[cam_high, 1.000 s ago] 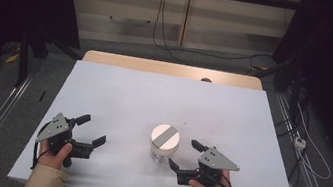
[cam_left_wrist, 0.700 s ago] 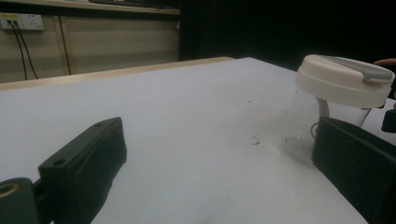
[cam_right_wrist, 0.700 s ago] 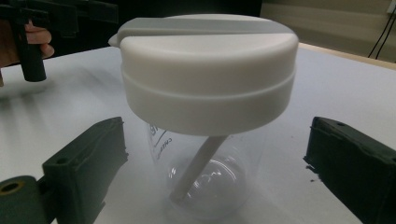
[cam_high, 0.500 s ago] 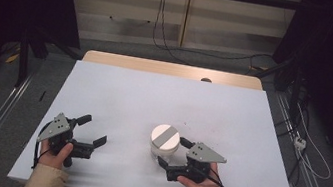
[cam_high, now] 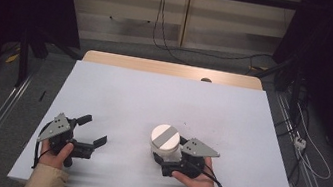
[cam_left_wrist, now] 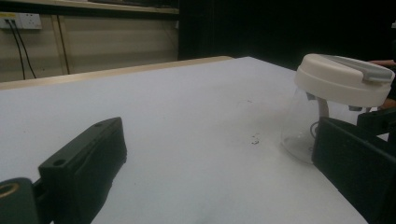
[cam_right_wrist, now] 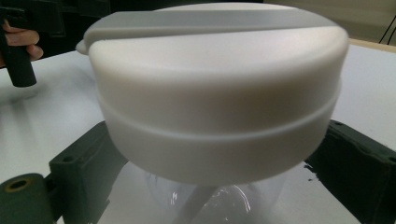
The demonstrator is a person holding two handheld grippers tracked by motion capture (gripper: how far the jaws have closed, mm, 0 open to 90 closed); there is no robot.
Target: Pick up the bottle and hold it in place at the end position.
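Right tool [cam_high: 162, 159] — jaws just closing around the clear jar [cam_right_wrist: 215, 196], not yet gripping — left tool [cam_high: 92, 132] open, empty.

High view looks down; both gripper views sit low, sharing the jar [cam_left_wrist: 336, 100].

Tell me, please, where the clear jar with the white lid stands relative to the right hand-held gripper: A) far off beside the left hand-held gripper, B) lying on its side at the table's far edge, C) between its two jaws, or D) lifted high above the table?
C: the clear jar with the white lid stands upright on the table between the jaws of the right hand-held gripper, which have just been closing around it.
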